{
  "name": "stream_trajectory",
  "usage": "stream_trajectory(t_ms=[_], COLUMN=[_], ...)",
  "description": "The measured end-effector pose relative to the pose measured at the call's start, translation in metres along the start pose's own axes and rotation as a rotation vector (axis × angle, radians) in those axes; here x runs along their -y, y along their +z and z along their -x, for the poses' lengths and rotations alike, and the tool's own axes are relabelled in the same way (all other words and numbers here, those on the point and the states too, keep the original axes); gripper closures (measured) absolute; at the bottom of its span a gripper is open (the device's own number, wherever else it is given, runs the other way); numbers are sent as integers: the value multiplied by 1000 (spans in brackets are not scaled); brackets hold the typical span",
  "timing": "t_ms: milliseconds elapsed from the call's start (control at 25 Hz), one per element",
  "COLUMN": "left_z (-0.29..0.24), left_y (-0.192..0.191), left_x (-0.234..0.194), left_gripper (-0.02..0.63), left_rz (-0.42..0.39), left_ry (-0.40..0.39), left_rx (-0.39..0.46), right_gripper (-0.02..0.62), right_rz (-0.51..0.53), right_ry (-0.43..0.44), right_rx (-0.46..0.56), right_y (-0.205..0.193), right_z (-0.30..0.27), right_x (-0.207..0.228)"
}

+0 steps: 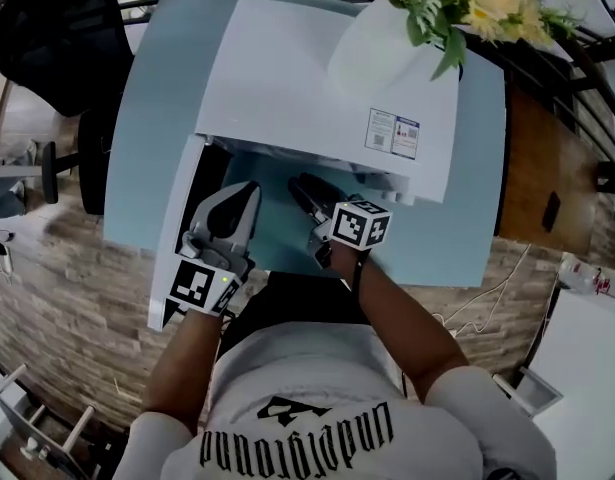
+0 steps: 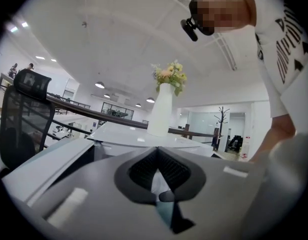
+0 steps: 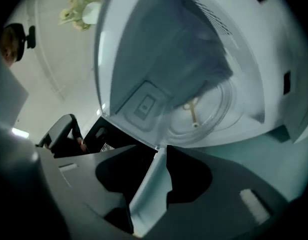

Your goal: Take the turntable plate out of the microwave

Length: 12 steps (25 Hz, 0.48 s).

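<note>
**Access stage.** The microwave [image 1: 317, 88] is standing on the table [image 1: 157, 98] with its door [image 1: 175, 233] hanging open at 9 o'clock of the cavity, so the opening step appears done. The turntable plate [image 3: 214, 116] is lying flat on the cavity floor, not yet taken out. The right gripper [image 3: 160, 156] is pointing at the cavity mouth, with the plate at about 1 o'clock of its jaws. Those jaws are standing apart, grasping nothing and clear of the plate. The left gripper [image 2: 158, 176] is hovering at 9 o'clock of the right one, its jaws pressed together and empty. Judged remaining: gripping the plate's rim, lifting it, and drawing it out.
</note>
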State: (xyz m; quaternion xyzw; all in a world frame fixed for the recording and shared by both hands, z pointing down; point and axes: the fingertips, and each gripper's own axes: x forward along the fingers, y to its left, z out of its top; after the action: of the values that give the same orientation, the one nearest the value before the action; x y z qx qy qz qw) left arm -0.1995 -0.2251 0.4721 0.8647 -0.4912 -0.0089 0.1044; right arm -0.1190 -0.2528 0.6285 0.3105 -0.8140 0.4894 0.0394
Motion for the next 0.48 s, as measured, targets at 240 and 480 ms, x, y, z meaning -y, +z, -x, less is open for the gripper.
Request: stream_trajectory(t_ms=[240, 480], left_z=[-11, -16], left_y=[-11, -24], left_x=[-7, -11], left_gripper=[555, 555], left_rz=[11, 21], left_ry=[2, 5], left_rx=[-5, -14], right_gripper=[434, 430], right_rz=[-253, -463], right_ry=[-28, -23], right_rx=[51, 121], right_y=[-4, -2], right_z=[-22, -38], right_x=[33, 49])
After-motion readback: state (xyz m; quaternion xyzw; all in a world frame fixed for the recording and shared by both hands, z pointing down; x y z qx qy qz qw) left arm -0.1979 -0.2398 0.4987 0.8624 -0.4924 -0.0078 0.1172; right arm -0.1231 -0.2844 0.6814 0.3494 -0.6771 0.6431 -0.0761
